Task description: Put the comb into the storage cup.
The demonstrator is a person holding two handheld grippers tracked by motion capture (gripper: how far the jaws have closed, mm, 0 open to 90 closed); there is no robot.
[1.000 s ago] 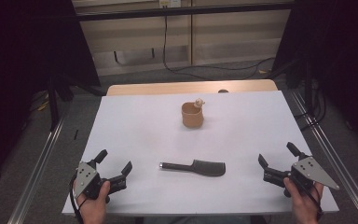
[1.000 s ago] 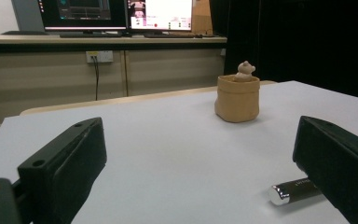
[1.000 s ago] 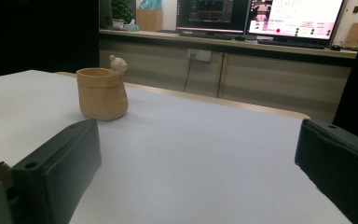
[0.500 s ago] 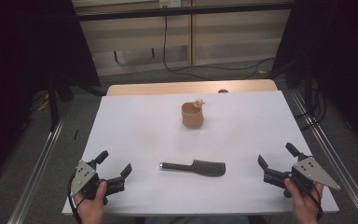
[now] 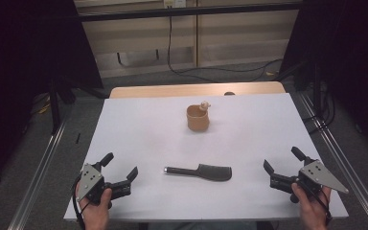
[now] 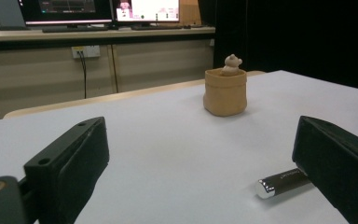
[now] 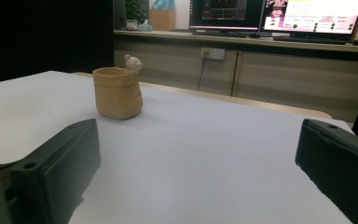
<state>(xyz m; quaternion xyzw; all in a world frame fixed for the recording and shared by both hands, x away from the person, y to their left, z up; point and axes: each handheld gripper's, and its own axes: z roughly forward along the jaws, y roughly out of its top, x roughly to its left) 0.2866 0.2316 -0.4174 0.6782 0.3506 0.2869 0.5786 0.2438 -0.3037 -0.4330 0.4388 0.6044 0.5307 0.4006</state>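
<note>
A dark hairbrush (image 5: pixel 202 171) lies flat near the front middle of the white table (image 5: pixel 143 129), its handle pointing left; the handle's silver tip (image 6: pixel 265 189) lies just inside the left gripper's right-hand jaw. A tan cup with a small bear figure on its rim (image 5: pixel 198 117) (image 6: pixel 225 90) (image 7: pixel 118 91) stands upright toward the back middle. My left gripper (image 5: pixel 120 168) is open at the front left, a short way left of the brush handle. At the front right my right gripper (image 5: pixel 282 162) is open, apart from the brush head. Neither holds anything.
A wooden strip (image 5: pixel 196 90) runs along the table's far edge. Metal rails (image 5: pixel 38 167) flank both sides. Beyond the table stand a low cabinet with a cable (image 5: pixel 172 43) and monitors (image 7: pixel 270 14) on a counter.
</note>
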